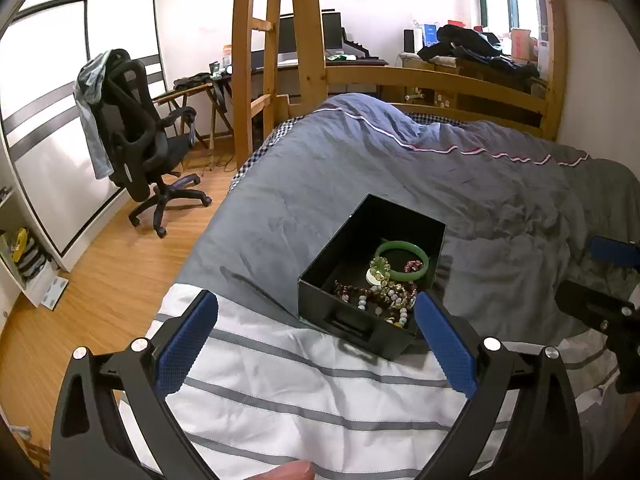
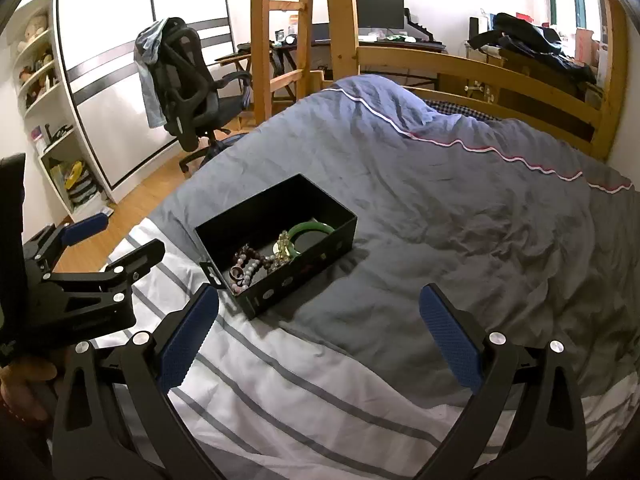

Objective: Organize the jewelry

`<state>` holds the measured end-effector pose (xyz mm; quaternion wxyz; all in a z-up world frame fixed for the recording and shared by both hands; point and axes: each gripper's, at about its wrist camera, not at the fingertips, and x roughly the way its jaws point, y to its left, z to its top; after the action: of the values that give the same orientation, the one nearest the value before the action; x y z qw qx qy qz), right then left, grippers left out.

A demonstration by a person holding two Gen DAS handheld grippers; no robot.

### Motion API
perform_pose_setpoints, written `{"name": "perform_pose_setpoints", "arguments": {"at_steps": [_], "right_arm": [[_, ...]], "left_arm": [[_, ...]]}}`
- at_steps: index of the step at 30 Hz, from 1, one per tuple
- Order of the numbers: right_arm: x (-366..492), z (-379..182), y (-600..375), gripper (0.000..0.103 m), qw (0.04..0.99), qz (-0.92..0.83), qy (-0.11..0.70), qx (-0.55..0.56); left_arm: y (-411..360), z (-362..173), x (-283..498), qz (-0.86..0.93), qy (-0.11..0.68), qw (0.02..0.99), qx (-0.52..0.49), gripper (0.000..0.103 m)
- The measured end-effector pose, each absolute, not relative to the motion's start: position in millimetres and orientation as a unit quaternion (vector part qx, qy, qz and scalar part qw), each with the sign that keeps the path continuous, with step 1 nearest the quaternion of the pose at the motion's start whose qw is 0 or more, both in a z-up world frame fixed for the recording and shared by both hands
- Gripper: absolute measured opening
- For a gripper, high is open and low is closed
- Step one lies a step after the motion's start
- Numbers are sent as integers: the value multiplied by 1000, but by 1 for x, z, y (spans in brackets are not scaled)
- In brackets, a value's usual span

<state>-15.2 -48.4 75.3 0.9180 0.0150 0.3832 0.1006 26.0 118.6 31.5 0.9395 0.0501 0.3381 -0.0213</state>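
- Bed (image 2: 440, 184), covered by a grey quilt and a striped white sheet.
- Black box (image 1: 340, 280) resting on the quilt at the sheet's edge, holding a green bangle (image 1: 404, 260) and bead bracelets (image 1: 384, 296).
- Left gripper (image 1: 316, 340) and right gripper (image 2: 320, 332): both spread wide, empty, hovering near the box.

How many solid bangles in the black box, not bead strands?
1. The green bangle lies at the far end of the black box, partly over the bead strands. The tangle might hide another.
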Motion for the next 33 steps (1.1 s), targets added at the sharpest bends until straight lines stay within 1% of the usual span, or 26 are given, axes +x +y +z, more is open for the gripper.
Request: {"name": "perform_pose_setpoints", "arguments": {"at_steps": [22,33], "right_arm": [[-15,82,-53,99,917,108,384,5],[-14,77,-54,99,914,108,391,6]], "left_arm": [[113,29,26,-28,340,938,61,97],[110,30,26,-26,338,938,72,97]]}}
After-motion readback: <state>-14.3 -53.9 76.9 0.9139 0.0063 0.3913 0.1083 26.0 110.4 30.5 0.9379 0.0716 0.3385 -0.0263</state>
